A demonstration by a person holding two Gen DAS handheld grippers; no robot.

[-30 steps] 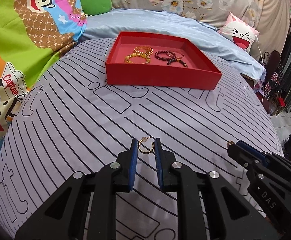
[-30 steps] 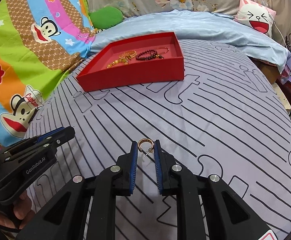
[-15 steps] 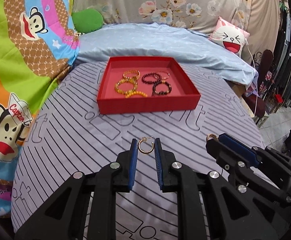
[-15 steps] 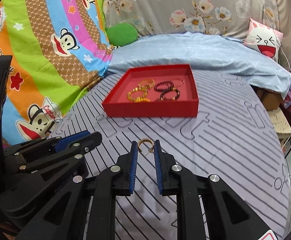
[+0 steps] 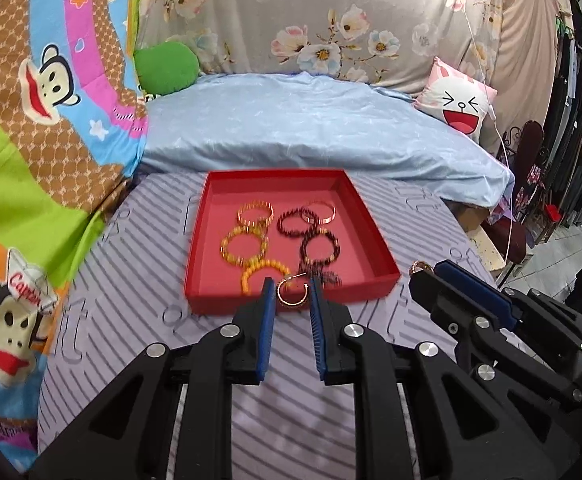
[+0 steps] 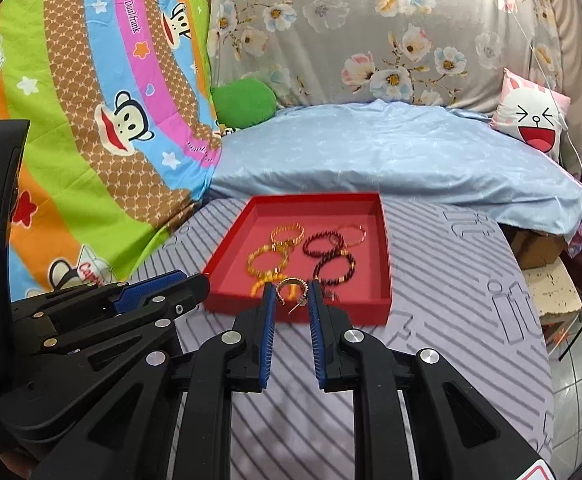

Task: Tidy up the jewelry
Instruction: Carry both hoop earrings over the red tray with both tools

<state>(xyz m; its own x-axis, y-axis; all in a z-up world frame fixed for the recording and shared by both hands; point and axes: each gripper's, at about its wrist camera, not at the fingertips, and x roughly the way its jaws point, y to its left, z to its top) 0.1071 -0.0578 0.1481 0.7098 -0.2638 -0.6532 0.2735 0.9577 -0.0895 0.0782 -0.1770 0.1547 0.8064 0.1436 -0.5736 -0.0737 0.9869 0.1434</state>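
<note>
Each tongs pinches a hoop earring btwn tips.

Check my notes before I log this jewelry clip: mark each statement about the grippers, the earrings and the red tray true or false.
1. Each gripper holds a small gold hoop earring. True: the left gripper is shut on one hoop earring, the right gripper on the other earring.
2. The red tray is empty. False: it holds several gold and dark beaded bracelets.
3. The tray sits on the grey striped sheet. True.
4. The earrings already lie in the tray. False: both are pinched between gripper pads, near the tray's front wall.
5. A green cushion lies beyond the tray. True.
</note>
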